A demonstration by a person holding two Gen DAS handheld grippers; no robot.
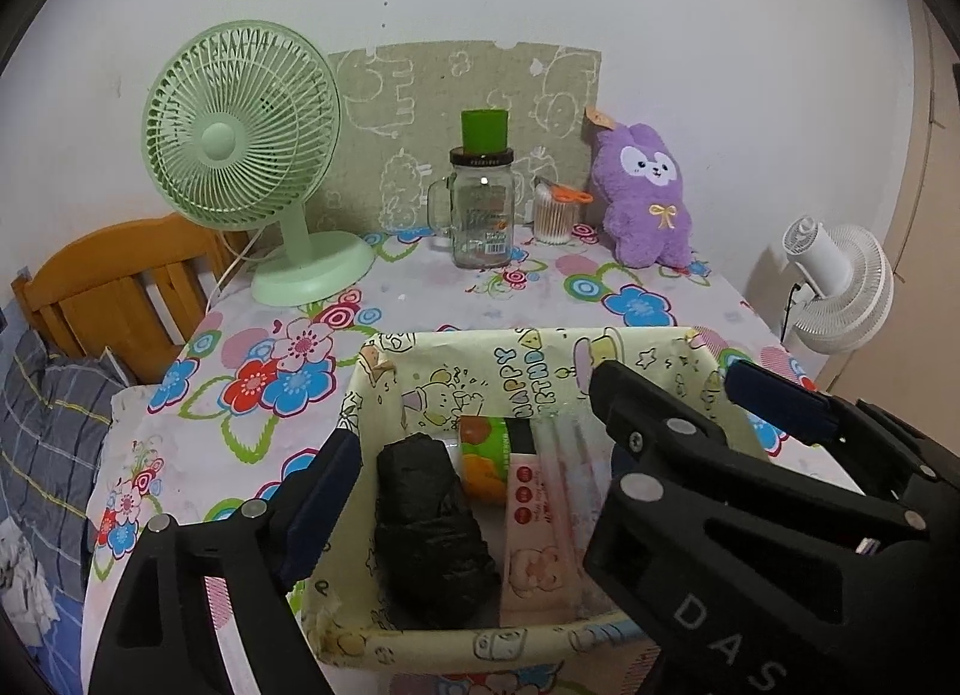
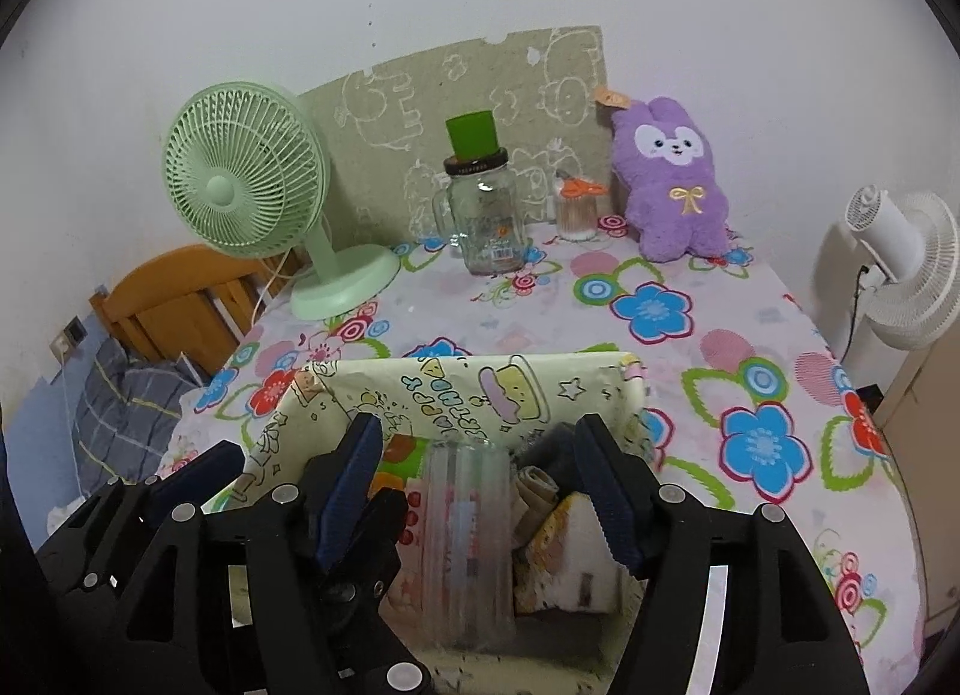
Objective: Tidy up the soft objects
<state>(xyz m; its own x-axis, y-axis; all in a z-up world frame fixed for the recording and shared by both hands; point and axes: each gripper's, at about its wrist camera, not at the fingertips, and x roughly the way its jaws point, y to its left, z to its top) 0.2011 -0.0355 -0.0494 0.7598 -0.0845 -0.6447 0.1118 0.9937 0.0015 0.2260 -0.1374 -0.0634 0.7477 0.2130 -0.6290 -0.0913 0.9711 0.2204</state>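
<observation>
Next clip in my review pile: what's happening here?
A person holds two grippers over a paper-lined box on a floral table. Both the left gripper and right gripper are open and hold nothing. The box holds a black bundle, a clear packet and other packets. A purple plush sits by the wall.

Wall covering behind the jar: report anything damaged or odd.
The green patterned wall covering has a ragged, notched top edge and small holes near its upper right, exposing white wall. Also, a green cup sits on the glass jar lid, an odd perch.
</observation>
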